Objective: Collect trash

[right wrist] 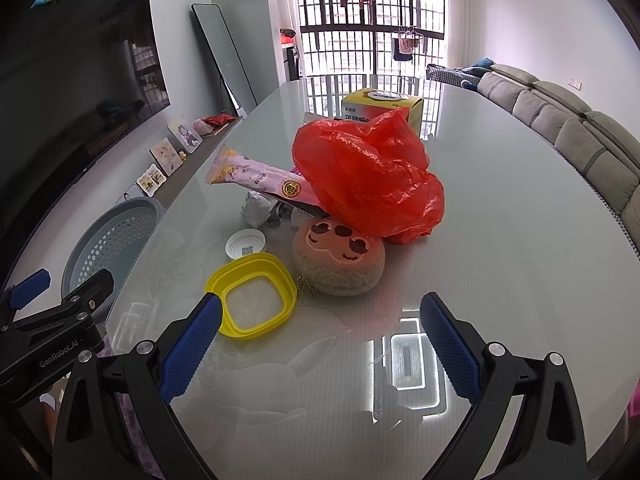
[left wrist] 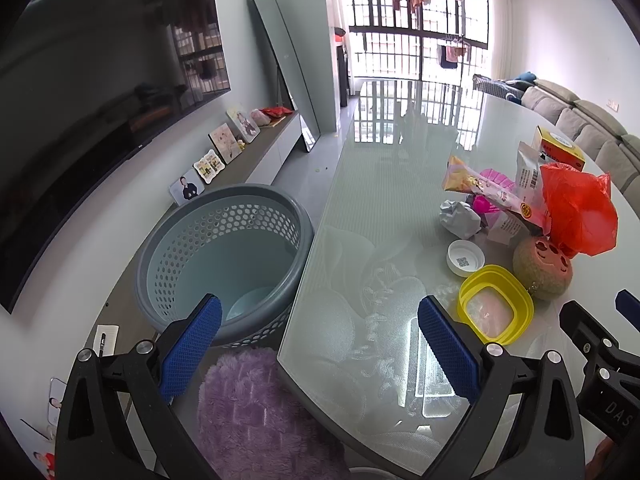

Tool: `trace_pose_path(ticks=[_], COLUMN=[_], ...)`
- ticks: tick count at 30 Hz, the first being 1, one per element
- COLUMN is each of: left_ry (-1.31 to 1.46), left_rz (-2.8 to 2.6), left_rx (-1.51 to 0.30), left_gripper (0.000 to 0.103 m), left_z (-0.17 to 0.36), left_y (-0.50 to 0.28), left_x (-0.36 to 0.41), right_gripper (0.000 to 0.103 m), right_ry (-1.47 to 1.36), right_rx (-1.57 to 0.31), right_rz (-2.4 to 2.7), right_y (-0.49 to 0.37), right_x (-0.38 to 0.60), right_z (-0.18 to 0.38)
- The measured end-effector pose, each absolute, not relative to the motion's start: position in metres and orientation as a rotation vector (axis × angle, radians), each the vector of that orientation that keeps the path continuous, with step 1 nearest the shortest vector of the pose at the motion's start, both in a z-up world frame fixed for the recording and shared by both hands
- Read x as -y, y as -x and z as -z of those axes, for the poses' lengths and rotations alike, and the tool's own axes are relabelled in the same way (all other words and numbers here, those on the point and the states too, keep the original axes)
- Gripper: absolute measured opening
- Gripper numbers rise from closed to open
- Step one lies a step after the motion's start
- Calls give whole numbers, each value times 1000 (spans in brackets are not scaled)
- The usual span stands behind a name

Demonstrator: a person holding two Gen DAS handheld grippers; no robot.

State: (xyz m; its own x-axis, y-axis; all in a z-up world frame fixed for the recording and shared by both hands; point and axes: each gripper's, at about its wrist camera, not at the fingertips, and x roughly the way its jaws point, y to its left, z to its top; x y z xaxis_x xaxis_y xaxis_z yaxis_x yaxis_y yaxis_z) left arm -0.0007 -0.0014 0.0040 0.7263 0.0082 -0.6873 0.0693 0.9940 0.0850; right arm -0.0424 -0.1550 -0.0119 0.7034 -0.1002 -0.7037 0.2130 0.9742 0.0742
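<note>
Left tongs [left wrist: 320, 340] spread, empty, over near tabletop [left wrist: 380, 184] edge; right tongs [right wrist: 320, 340] spread, empty, just short of yellow lid [right wrist: 252, 300]. Trash heaped mid-tabletop: red plastic bag [right wrist: 368, 180], pink wrapper [right wrist: 256, 174], crumpled paper [left wrist: 460, 218], white cap [right wrist: 245, 243], beside plush toy [right wrist: 340, 260]. Grey basket [left wrist: 224, 256] on floor, left of tabletop

1. Yellow box [right wrist: 382, 110]: lower front hidden behind the red bag [right wrist: 368, 180]; print partly readable only.
2. Wrapper [right wrist: 260, 178]: right end goes under the bag.
3. White cap [right wrist: 245, 243]: inner code too small to read.
4. Basket [right wrist: 116, 236]: cut by the table [right wrist: 520, 260] edge; contents unclear.
5. Right gripper [left wrist: 600, 344]: cut off at the frame edge in the left view.
</note>
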Motion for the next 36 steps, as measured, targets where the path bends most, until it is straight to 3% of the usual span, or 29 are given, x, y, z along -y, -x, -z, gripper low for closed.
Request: trace_pose_path(ticks=[36], left_ry=[-115], left_rz=[37], left_rx=[-760], left_gripper=[97], left_z=[-5], left_y=[2], left_x=[3], right_gripper=[95], right_ry=[-162], right_rx=[-775], right_rz=[170], right_y=[44], right_x=[158], right_z=[16])
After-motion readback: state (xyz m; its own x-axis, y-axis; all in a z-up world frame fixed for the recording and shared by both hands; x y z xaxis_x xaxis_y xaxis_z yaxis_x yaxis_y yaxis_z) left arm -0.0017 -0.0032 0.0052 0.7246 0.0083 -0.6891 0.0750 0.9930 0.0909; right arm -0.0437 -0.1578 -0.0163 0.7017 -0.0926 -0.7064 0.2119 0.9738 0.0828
